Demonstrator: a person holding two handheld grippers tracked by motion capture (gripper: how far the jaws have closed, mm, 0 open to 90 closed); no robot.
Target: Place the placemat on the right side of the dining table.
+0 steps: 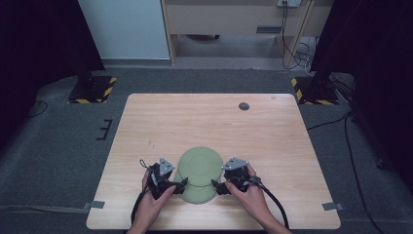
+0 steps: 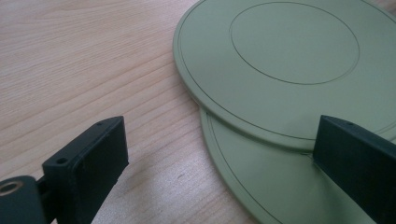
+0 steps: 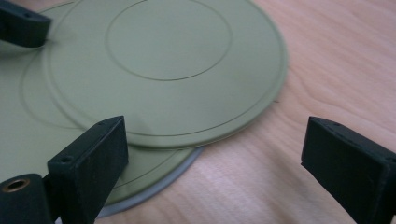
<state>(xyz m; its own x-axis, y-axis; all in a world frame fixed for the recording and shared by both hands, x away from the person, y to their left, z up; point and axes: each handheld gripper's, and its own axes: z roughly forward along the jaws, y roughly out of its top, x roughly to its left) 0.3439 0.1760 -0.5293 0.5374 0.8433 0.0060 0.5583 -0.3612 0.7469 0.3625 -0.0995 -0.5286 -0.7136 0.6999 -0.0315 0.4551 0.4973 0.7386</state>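
Two pale green plates lie overlapped near the table's front edge. The top plate (image 1: pixel 200 165) (image 2: pixel 289 51) (image 3: pixel 168 60) sits shifted a little farther back than the lower plate (image 1: pixel 197 196) (image 2: pixel 261 182) (image 3: pixel 28 135). A thin grey rim (image 3: pixel 154 192) peeks out beneath them. My left gripper (image 1: pixel 183 183) (image 2: pixel 219 149) is open at the stack's left edge, its right jaw over the plates and its left jaw over bare wood. On the opposite side my right gripper (image 1: pixel 215 185) (image 3: pixel 219 154) is open too, straddling the stack's edge. Neither holds anything.
The light wooden table (image 1: pixel 160 122) carries a small dark round disc (image 1: pixel 244 106) at the back right. Grey carpet surrounds it, with black stand bases (image 1: pixel 91 87) at both back corners and cables on the right.
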